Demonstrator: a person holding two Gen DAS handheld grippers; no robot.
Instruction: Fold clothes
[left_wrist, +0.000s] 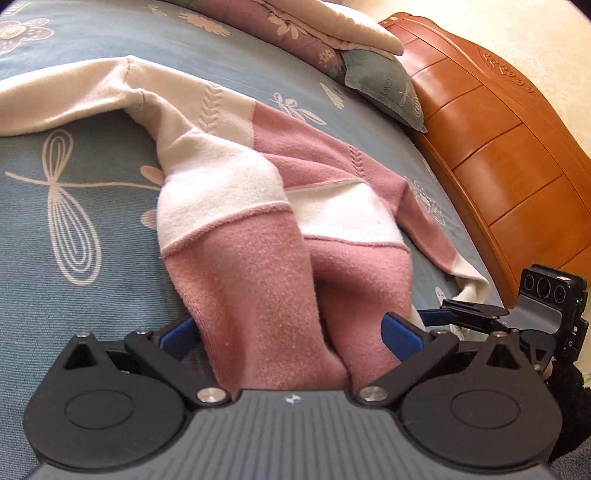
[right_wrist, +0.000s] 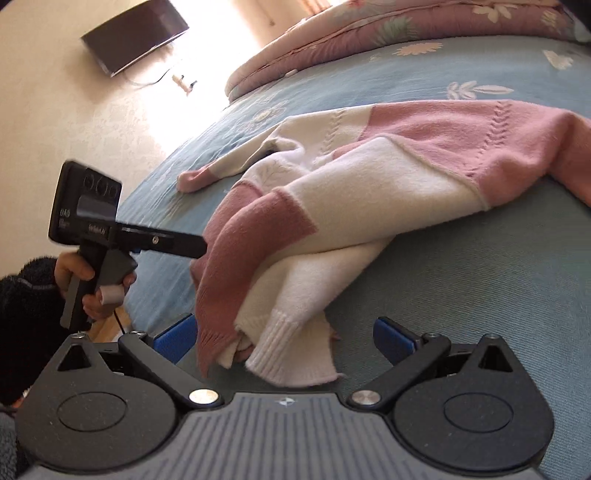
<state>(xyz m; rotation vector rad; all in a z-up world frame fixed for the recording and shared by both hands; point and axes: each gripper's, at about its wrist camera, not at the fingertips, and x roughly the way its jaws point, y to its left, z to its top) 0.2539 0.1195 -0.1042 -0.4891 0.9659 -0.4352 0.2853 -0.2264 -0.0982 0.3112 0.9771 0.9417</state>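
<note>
L gripper (left_wrist: 291, 334) had pink cloth of the sweater (left_wrist: 240, 192) bunched between its wide jaws; can't tell if pinched. R gripper (right_wrist: 284, 338) jaws stood wide around the white cuff (right_wrist: 291, 350) on the bed (right_wrist: 461, 280).

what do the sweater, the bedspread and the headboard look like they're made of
Sweater: soft knit, probably wool or a fleecy blend; fuzzy nap, ribbed cuff, knitted leaf pattern. Bedspread: woven cloth, likely cotton; fine ribbed weave, matte, with pale printed or woven flowers. Headboard: wood, or wood veneer, with glossy orange-brown varnish and carved trim.
</note>
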